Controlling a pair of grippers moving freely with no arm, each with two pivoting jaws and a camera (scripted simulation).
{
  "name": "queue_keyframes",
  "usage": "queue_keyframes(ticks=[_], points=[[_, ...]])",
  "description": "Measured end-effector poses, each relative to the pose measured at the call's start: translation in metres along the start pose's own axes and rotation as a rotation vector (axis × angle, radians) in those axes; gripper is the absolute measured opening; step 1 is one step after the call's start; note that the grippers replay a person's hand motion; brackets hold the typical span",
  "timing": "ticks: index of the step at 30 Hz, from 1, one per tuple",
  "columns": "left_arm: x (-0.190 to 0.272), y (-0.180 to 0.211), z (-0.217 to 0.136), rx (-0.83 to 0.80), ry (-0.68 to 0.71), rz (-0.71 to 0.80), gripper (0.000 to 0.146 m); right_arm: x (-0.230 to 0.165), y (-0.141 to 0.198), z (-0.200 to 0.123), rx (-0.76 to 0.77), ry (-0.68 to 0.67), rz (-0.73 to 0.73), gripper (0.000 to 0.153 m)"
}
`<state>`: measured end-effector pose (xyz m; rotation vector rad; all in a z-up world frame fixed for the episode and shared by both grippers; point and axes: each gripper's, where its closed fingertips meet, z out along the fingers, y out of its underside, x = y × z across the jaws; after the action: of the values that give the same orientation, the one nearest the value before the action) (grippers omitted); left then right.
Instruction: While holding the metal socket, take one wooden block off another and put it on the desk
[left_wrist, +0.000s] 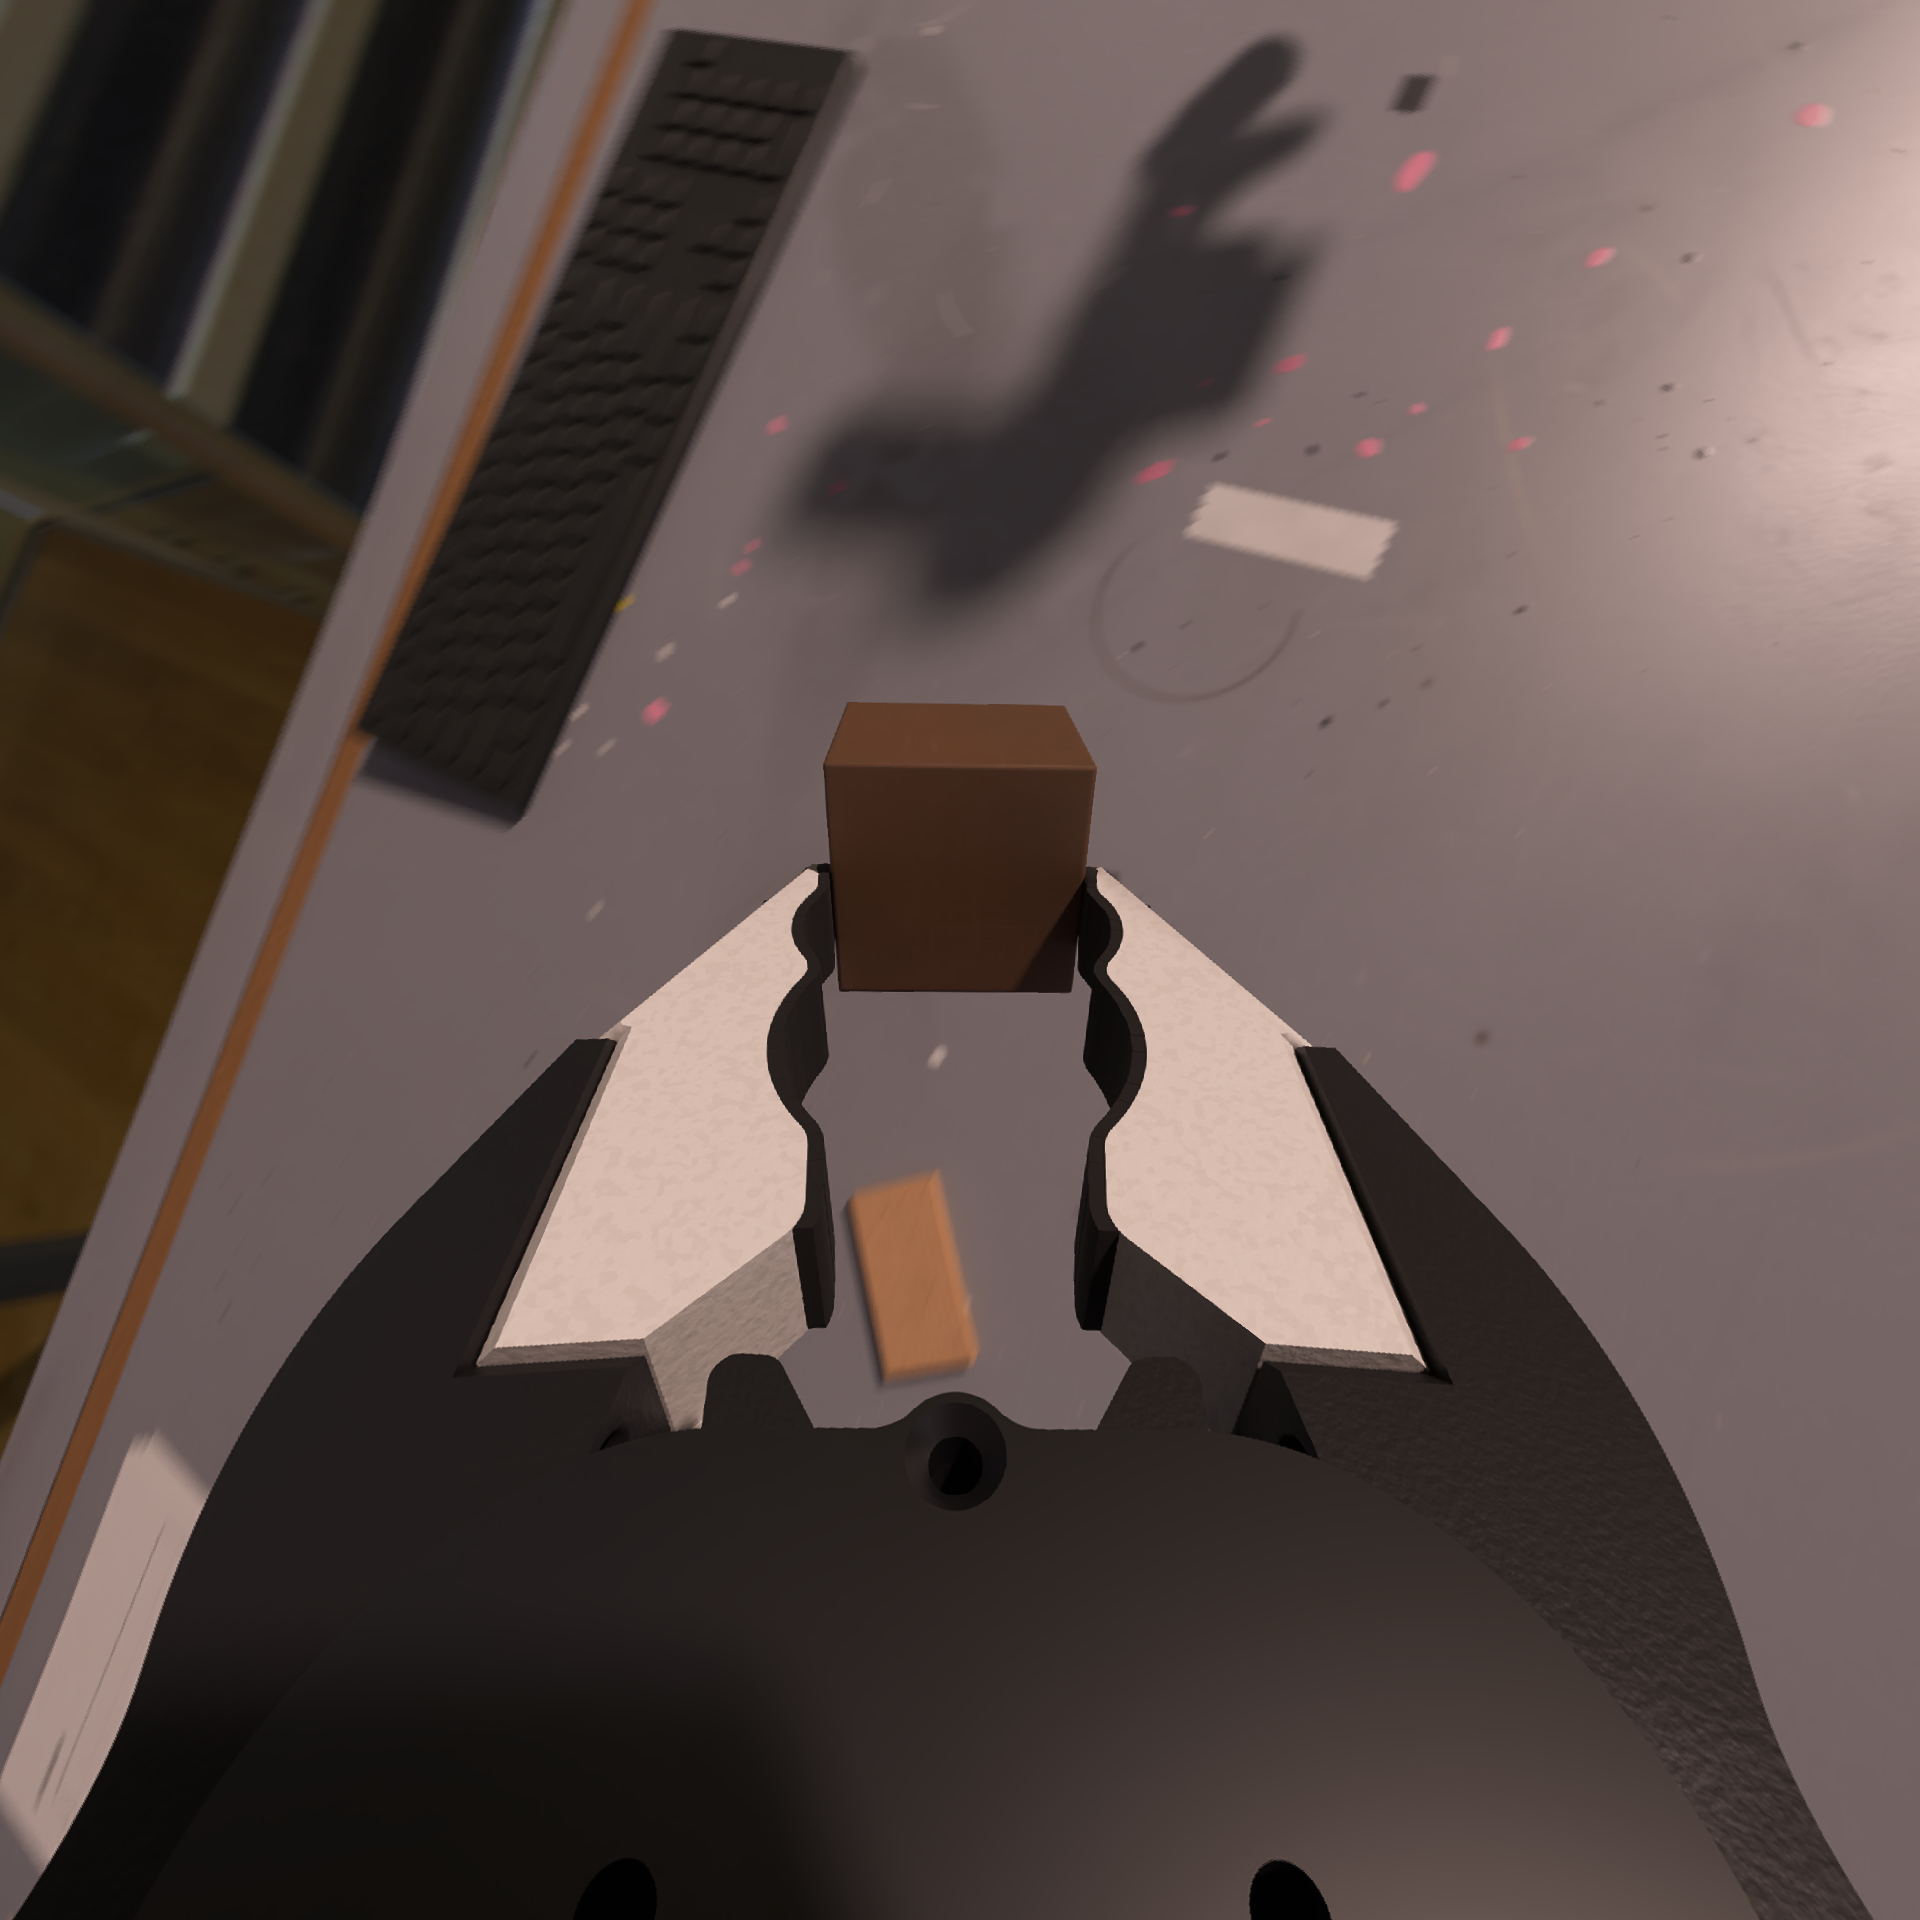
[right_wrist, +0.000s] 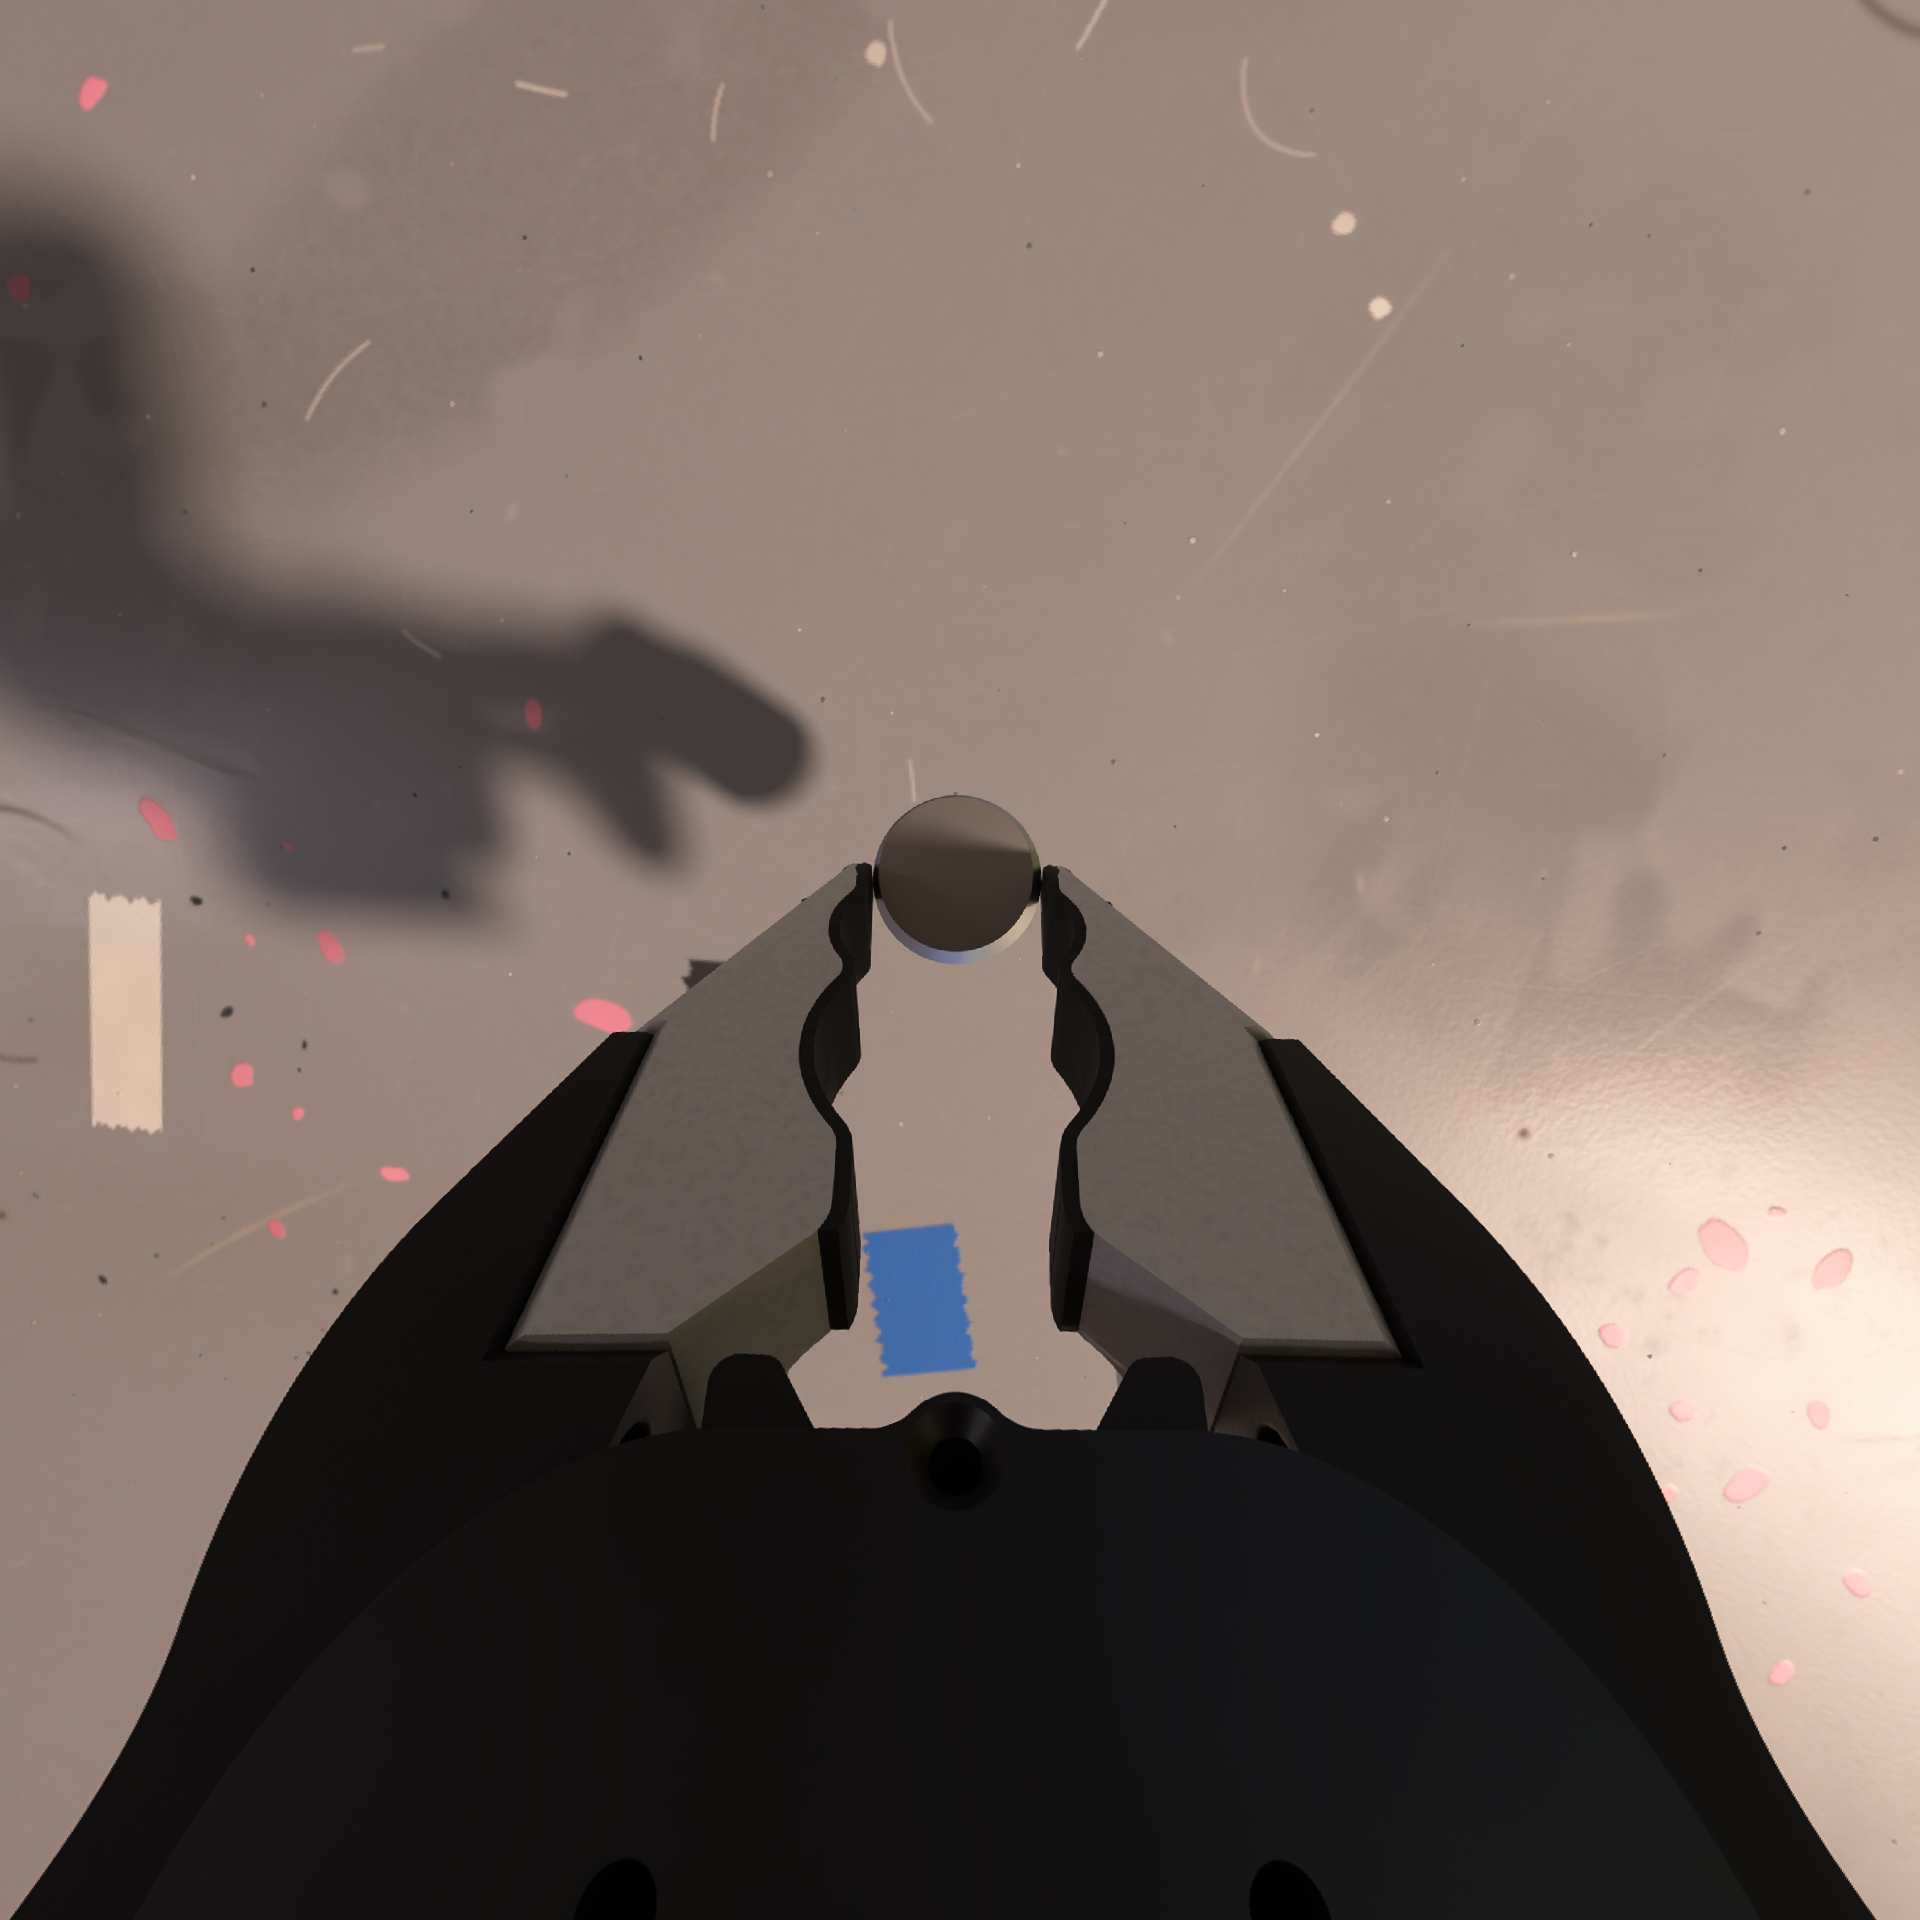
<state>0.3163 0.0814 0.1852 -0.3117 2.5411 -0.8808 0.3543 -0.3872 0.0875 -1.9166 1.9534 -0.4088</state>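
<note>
The dark brown wooden block (left_wrist: 958, 847) looks smooth and matt, with no shine. The lighter wooden block (left_wrist: 912, 1276) below shows faint grain lines and looks dull too. The metal socket (right_wrist: 956, 880) is smooth grey metal, and its round end has a soft shine. The left gripper (left_wrist: 958, 914) has pale fingers (left_wrist: 675, 1143) with a rough, speckled look and a black matt body like plastic. The right gripper (right_wrist: 954, 909) looks the same. The worktop (left_wrist: 1558, 935) is grey, a bit glossy where light hits it, with scratches, dark specks and pink spots. The keyboard (left_wrist: 613, 416) is black, matt and bumpy. The white tape (left_wrist: 1288, 530) and the blue tape (right_wrist: 920, 1299) look like dull paper.
</note>
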Motion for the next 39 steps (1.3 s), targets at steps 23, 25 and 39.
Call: queue_keyframes(ticks=[23, 25, 39], points=[[0.072, 0.004, 0.184, -0.445, 0.511, 0.333, 0.047, -0.015, 0.004, 0.011, -0.073, -0.058, -0.068, 0.032], [0.072, 0.010, 0.187, -0.462, 0.525, 0.326, 0.047, -0.015, 0.005, 0.012, -0.082, -0.064, -0.072, 0.032], [0.001, 0.007, 0.084, -0.255, 0.293, 0.120, 0.050, -0.009, -0.002, 0.006, 0.006, -0.146, -0.018, 0.032]])
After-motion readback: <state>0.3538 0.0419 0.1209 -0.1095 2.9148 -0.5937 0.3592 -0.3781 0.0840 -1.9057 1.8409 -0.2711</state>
